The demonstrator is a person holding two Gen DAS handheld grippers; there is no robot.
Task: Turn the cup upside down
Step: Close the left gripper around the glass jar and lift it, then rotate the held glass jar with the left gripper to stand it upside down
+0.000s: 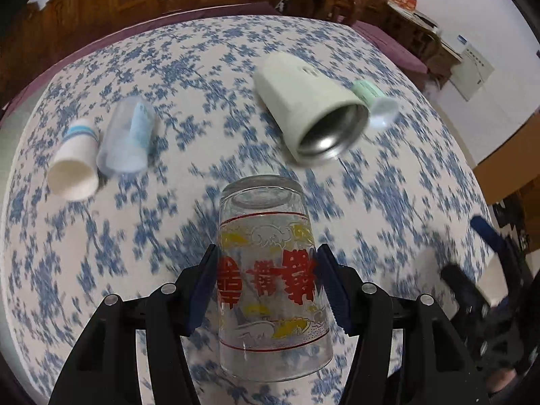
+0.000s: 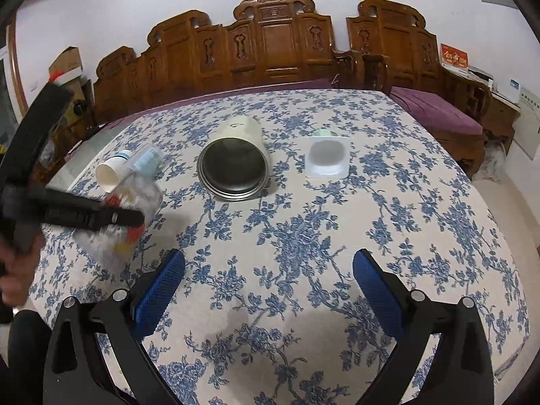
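Left tool (image 1: 266, 281): its two blue-padded fingers are clamped on the sides of the glass cup, one pad on each flank at the band of red characters.
Glass cup (image 1: 270, 280): clear tumbler printed with red characters and yellow motifs, held in the left tool with its thick base pointing away from the camera and its wide mouth toward the camera; whether the rim touches the cloth I cannot tell. From the right wrist view it shows blurred at the left, behind the left tool's dark body (image 2: 81, 214).
Right tool (image 2: 268, 290): fingers spread wide apart, nothing between the blue pads, hovering over bare cloth; it appears as a blurred dark shape at the right edge of the left wrist view (image 1: 479, 270).
Surface (image 2: 303, 236): covered by a white cloth with blue floral print.
Metal-lined mug (image 2: 233, 165): cream outside, lying on its side near the middle, its open mouth facing the cameras.
Square plastic tub (image 2: 326, 157): white, on its side to the right of the mug, opening toward the camera, a pale green label at its far end.
Paper cup (image 1: 76, 165): white with blue stripes, lying on its side at the left.
Clear plastic cup (image 1: 126, 136): lying just beside the paper cup, touching it.
Carved wooden bench (image 2: 270, 44): behind the surface, with a purple cushion (image 2: 438, 111).
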